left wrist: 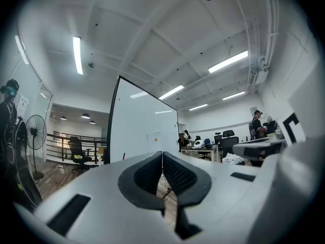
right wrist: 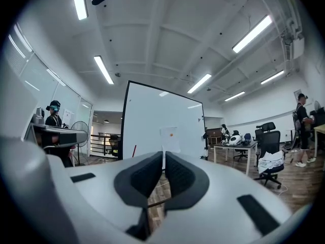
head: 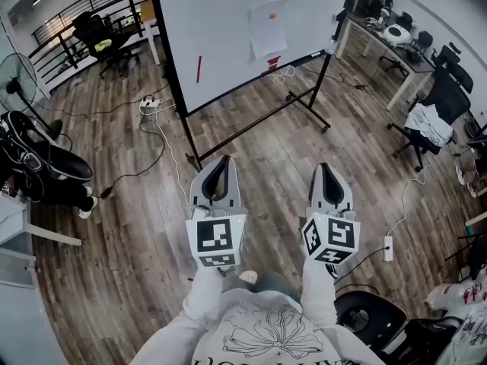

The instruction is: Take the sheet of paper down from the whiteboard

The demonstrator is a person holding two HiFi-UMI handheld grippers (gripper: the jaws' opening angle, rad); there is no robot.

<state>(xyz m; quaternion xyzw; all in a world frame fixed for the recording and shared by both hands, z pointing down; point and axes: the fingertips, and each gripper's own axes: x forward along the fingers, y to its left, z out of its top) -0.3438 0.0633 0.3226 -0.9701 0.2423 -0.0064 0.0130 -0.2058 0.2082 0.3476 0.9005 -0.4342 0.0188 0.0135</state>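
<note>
A white sheet of paper (head: 268,27) hangs on the whiteboard (head: 221,44), pinned near its top by a small orange magnet (head: 273,14). The sheet (right wrist: 170,139) also shows in the right gripper view, and faintly as a pale sheet (left wrist: 153,140) in the left gripper view. Both grippers are held level well short of the board, side by side. My left gripper (head: 223,163) is shut with nothing in it. My right gripper (head: 328,169) is shut and empty too.
The whiteboard stands on a black wheeled frame (head: 259,120). A red marker (head: 199,68) lies on the board. A power strip (head: 151,104) and cables lie on the wood floor. Desks and office chairs (head: 437,101) stand at right, a fan (head: 15,78) at left.
</note>
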